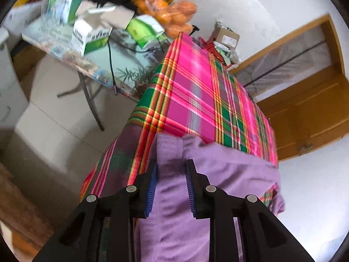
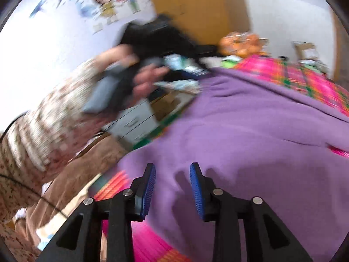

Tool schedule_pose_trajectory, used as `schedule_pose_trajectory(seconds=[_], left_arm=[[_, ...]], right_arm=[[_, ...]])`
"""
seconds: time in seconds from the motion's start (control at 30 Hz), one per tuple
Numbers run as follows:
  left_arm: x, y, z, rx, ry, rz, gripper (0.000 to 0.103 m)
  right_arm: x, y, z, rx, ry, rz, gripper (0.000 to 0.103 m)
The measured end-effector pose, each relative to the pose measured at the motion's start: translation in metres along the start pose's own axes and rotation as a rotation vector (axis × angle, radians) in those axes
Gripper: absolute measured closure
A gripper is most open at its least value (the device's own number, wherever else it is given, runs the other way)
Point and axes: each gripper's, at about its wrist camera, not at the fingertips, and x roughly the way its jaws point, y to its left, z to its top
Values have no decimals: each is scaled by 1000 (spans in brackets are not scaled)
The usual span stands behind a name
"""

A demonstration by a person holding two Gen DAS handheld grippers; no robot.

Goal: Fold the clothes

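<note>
A purple garment lies on a table covered with a pink and green plaid cloth and hangs over its near edge. My left gripper stands open over the garment's folded edge. Purple fabric shows in the gap, and the blue pads do not pinch it. In the right wrist view the garment spreads wide over the plaid cloth. My right gripper is open just above it and casts finger shadows on the fabric. A person's hand in a patterned sleeve appears blurred at the left.
A folding table beside the plaid one carries several boxes and a bag of oranges. A cardboard box sits at the plaid table's far end. A wooden door stands at the right, and a white drawer cabinet below the hand.
</note>
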Motion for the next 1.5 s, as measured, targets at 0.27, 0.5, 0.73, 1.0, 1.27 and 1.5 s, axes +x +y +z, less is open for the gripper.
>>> schedule_pose_trajectory(seconds=[0.27, 0.5, 0.73, 1.0, 1.27, 1.5], left_arm=[[-35, -13, -31, 2, -66, 64, 78], [-42, -12, -52, -34, -67, 134, 67], [-31, -58, -100, 94, -61, 77, 66], [11, -142, -161, 353, 9, 28, 66], [58, -199, -221, 577, 155, -31, 66], [85, -224, -236, 600, 230, -83, 66]], right_arm=[[-75, -106, -37, 225, -90, -228, 70], [-143, -182, -98, 420, -130, -405, 70], [-203, -227, -134, 529, -208, -536, 70], [-257, -270, -157, 587, -255, -669, 70], [-281, -310, -175, 675, -287, -674, 70], [-297, -340, -182, 721, -305, -677, 70]])
